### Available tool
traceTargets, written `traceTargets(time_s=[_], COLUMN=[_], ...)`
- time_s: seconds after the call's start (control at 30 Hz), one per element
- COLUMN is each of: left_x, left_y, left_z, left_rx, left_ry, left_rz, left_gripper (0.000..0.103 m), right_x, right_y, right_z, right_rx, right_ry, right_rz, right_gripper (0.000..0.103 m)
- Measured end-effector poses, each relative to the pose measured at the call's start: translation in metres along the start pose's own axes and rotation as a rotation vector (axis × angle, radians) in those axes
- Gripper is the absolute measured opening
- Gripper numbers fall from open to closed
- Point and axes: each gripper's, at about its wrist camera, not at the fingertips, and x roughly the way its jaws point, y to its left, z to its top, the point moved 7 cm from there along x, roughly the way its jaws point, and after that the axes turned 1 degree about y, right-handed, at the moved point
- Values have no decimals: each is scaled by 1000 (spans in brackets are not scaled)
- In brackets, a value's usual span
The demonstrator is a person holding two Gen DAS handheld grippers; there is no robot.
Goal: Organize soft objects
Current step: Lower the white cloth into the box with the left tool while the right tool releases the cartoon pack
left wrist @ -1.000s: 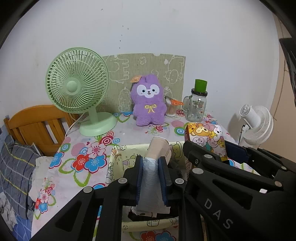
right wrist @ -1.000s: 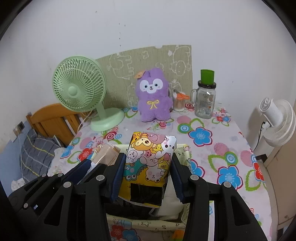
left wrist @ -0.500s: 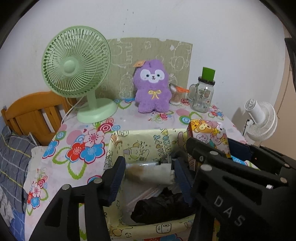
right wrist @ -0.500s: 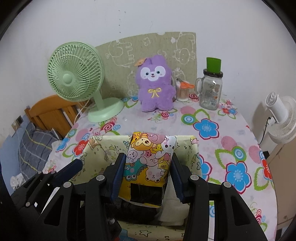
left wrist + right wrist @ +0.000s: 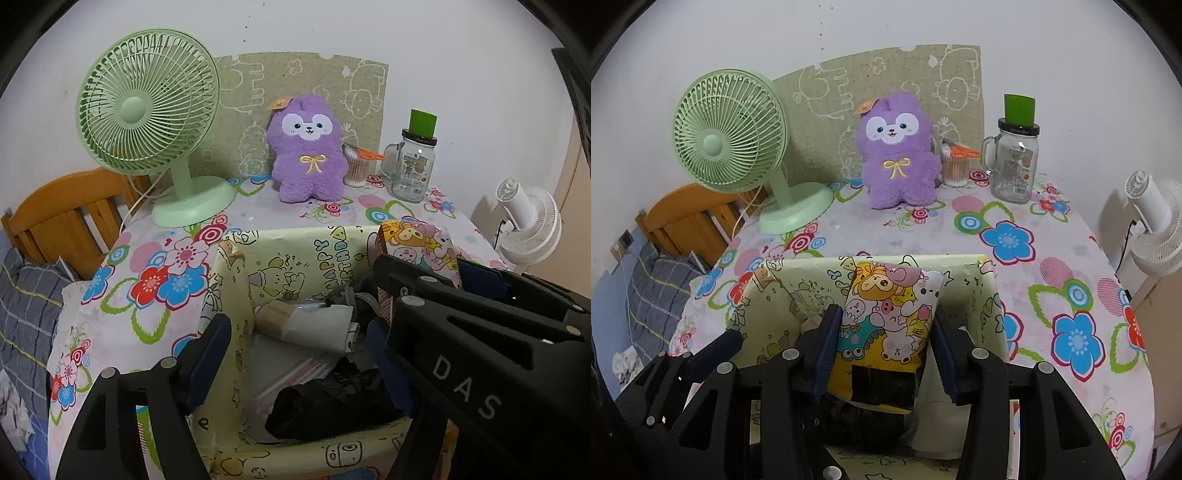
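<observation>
A pale yellow cartoon-print box (image 5: 295, 254) (image 5: 982, 288) stands on the flowered table. My left gripper (image 5: 299, 350) is open over it. Inside lie a grey-and-tan rolled pouch (image 5: 306, 321), a clear plastic bag (image 5: 288, 365) and a black bundle (image 5: 332, 406). My right gripper (image 5: 882, 332) is shut on a colourful cartoon-print packet (image 5: 886, 321), held upright in the box; the packet also shows in the left wrist view (image 5: 421, 240).
At the back stand a green desk fan (image 5: 147, 110), a purple plush (image 5: 306, 151), a cotton-swab cup with orange scissors (image 5: 358, 166) and a glass jar mug with a green lid (image 5: 413, 162). A wooden bed frame (image 5: 62, 214) lies left, a white fan (image 5: 524, 221) right.
My left gripper has opened and let the rolled pouch drop into the box. My right gripper has lowered the cartoon packet further into the box.
</observation>
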Motion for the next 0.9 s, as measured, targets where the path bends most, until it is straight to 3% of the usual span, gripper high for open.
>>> traceTargets(time_s=[0.23,0.33,0.9], left_x=[1,0,-25], left_y=[-3,-4,-7], left_z=[-2,-2,-4], left_rx=[16,14,-31], left_ry=[-4,-1,-16], left_rz=[6,-2,-13], left_gripper=[87,90,102], right_x=[6,7,-35], right_y=[-3,-3,-6], right_z=[-4,-5,-6], right_rx=[7,9,-2], right_ry=[23,28,-39], right_rz=[-1,6,-29], right_gripper=[53,62,80])
